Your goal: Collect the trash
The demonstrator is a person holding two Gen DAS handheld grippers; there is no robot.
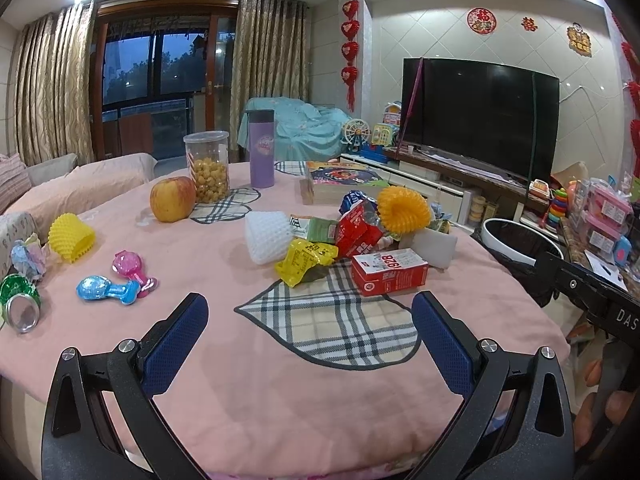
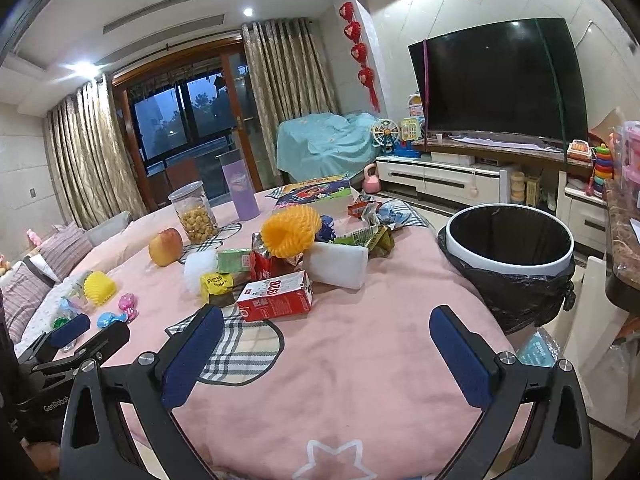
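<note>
Nothing grabbed yet: your left gripper and right gripper both gape wide, empty. Next, close on red carton at frame centre, then carry to bin mid-right.

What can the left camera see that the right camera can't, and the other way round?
Only the left wrist view shows the crushed green can at the table's left edge. Only the right wrist view shows the pink kettlebell on the floor and the inside of the black-lined trash bin. Both show the red carton, the apple and the orange foam net.
</note>
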